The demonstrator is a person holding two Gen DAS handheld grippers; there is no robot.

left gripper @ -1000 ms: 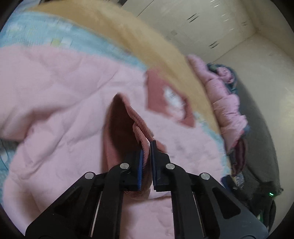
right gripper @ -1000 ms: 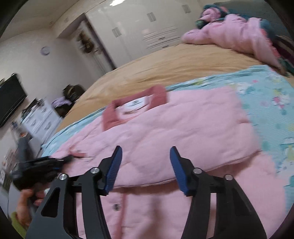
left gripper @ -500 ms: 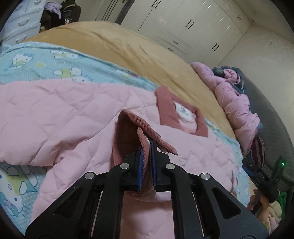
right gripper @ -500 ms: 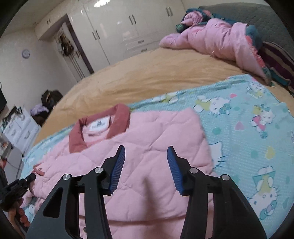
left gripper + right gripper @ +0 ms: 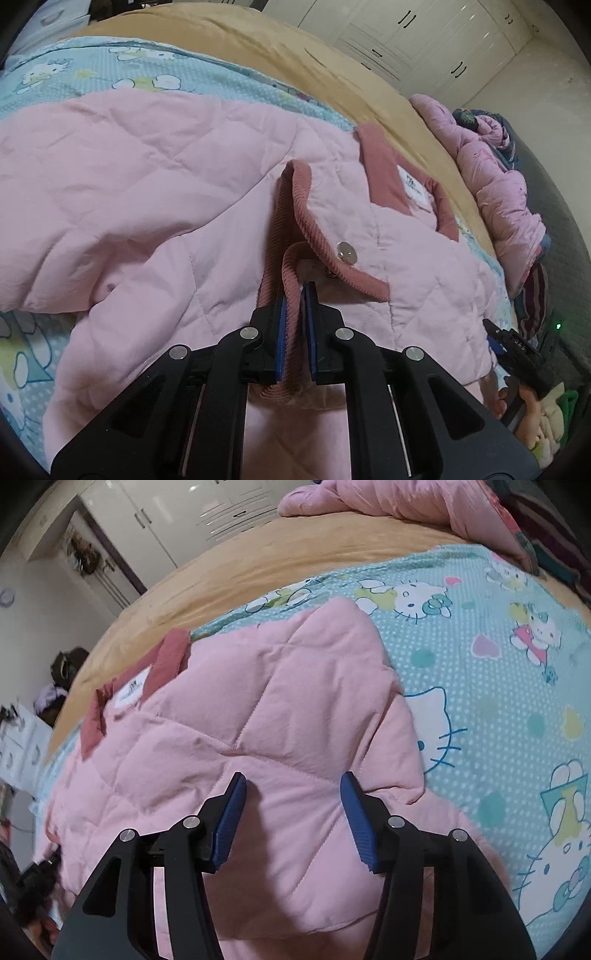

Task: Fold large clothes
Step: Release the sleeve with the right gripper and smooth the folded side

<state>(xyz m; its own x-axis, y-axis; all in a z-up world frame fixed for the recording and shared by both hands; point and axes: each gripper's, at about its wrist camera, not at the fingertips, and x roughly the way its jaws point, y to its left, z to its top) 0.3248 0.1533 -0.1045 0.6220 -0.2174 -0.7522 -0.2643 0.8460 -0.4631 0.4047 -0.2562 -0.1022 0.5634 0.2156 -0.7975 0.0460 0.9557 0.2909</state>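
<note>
Left gripper [image 5: 294, 295] still clamped on corduroy cuff [image 5: 291, 266] of pink quilted jacket [image 5: 147, 177], sleeve now carried further across jacket body, snap button [image 5: 346, 253] newly visible. Right gripper [image 5: 293, 786] jaws wide apart, holding nothing, dropped closer over folded jacket panel than 0.5 s ago. Jacket spread on cartoon-print blanket [image 5: 498, 672] atop bed, collar [image 5: 384, 173] at far edge
</note>
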